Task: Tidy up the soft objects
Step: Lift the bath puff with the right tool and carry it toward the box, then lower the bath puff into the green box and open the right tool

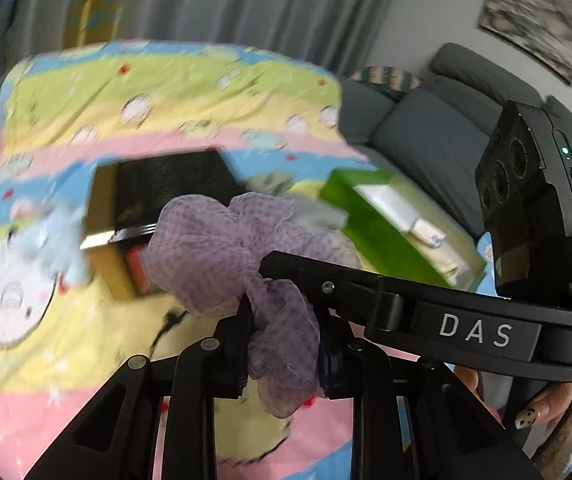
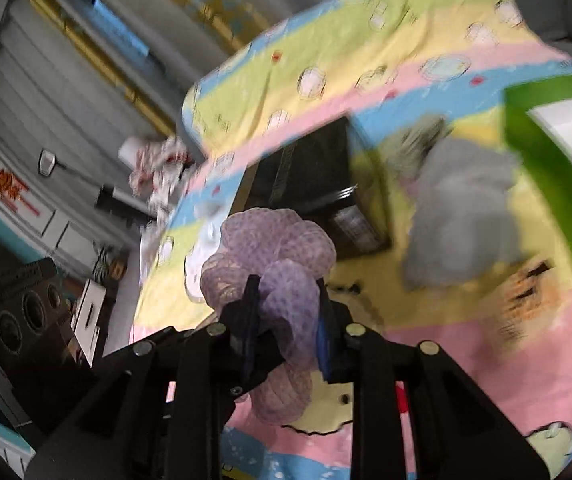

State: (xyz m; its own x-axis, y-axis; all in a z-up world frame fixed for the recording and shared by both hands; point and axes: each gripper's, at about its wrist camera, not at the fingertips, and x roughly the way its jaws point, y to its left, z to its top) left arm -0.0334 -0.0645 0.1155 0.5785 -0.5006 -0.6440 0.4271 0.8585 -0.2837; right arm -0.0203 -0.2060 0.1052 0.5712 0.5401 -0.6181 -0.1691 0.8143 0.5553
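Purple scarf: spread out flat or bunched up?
Bunched up. The purple scarf hangs crumpled above the bedspread, pinched by both the left gripper and right gripper.

Bed under a striped cartoon-print sheet (image 1: 66, 360) in pink, yellow, blue and green, black-topped cardboard box (image 1: 166, 188) lying mid-bed, green box (image 1: 382, 224) near it to the right, grey cloth (image 2: 462, 216) between them, pale blue cloth (image 1: 50, 236) left of the black box

- The left gripper (image 1: 284, 344) pinches a lilac scarf (image 1: 242, 256), and the right gripper (image 1: 282, 266) reaches in from three o'clock, touching it.
- At eleven o'clock sits a black box (image 1: 166, 192); at one o'clock, blurred, possibly a green box (image 1: 386, 224).
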